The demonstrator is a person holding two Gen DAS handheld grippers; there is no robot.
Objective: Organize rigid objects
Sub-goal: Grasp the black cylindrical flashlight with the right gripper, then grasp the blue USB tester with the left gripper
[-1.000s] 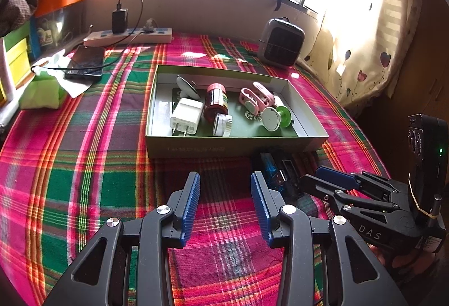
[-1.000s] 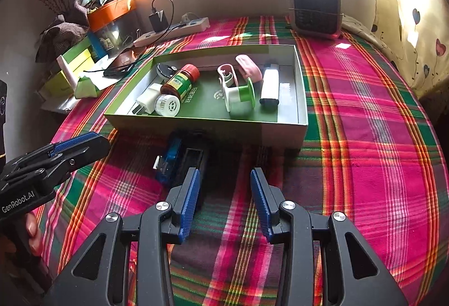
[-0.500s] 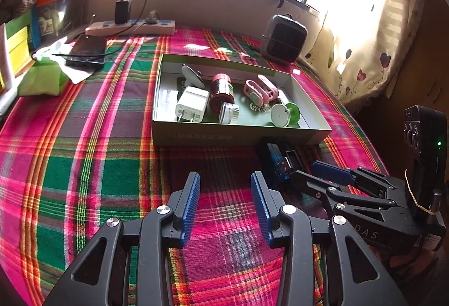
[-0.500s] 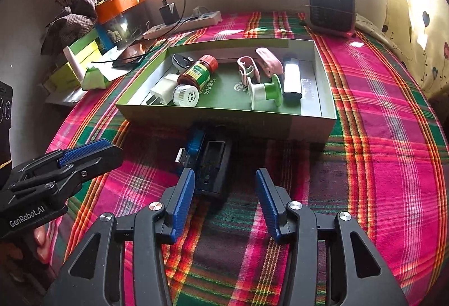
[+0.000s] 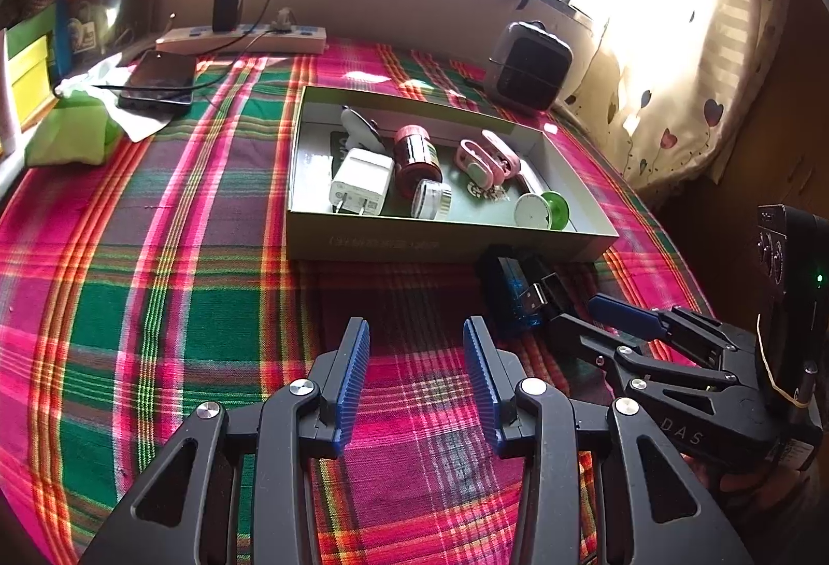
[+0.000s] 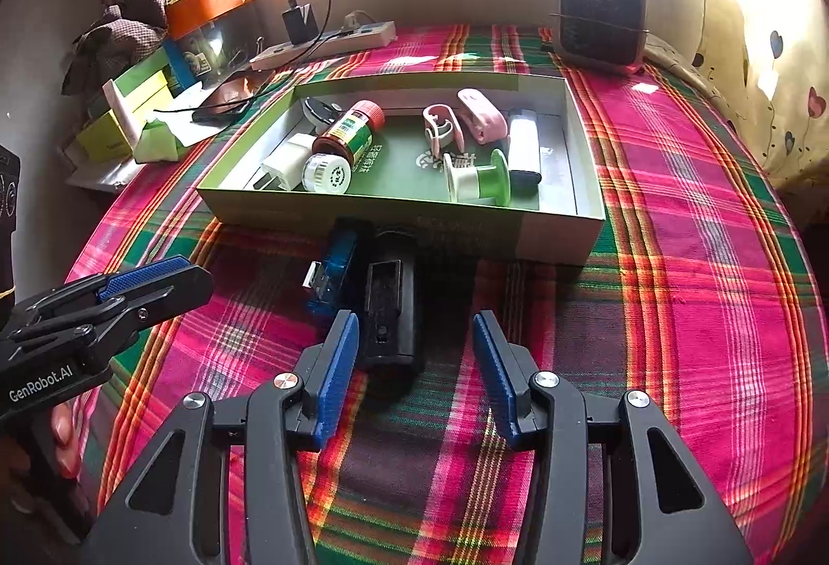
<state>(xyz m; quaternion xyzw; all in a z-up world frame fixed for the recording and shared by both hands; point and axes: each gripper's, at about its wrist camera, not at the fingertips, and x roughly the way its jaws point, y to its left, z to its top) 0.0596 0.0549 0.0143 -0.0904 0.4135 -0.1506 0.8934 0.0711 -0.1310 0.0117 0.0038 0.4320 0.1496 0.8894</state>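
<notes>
Change since the earlier frame: right claw [image 6: 414, 357] has just been opening its jaws and has drawn closer to the black block [image 6: 389, 300], whose near end now lies between the pads without being pressed.
Left claw [image 5: 416, 360]: half-open, empty, hovering over bare plaid cloth [image 5: 155, 285]; the box [image 5: 445, 246] lies ahead of it and the two loose items ahead to its right.
Right claw: half-open, nothing gripped; its left pad sits just beside the block's near end, its right pad stands clear of it.
Black block: long, boxy, matte dark casing with a recessed slot on top; lies lengthwise, pointing away from the right claw toward the box wall.
Blue USB gadget [image 6: 331, 269]: translucent blue plastic with a bare metal plug; touches the block's left flank, ahead and left of the right claw.
Box: shallow card tray, pale walls, green printed floor; holds a white charger [image 5: 362, 186], a red-capped bottle [image 6: 352, 129], a pink clip [image 6: 482, 114], a green-and-white spool [image 6: 479, 181] and a white stick [image 6: 523, 145].
Step in hand: lining up a grasp on the block, one of the two things left outside the box.
Next move: probably slide further along the block, centre it, then close across its narrow width; the hard, smooth casing may slip, and the left pad risks nudging the gadget.
</notes>
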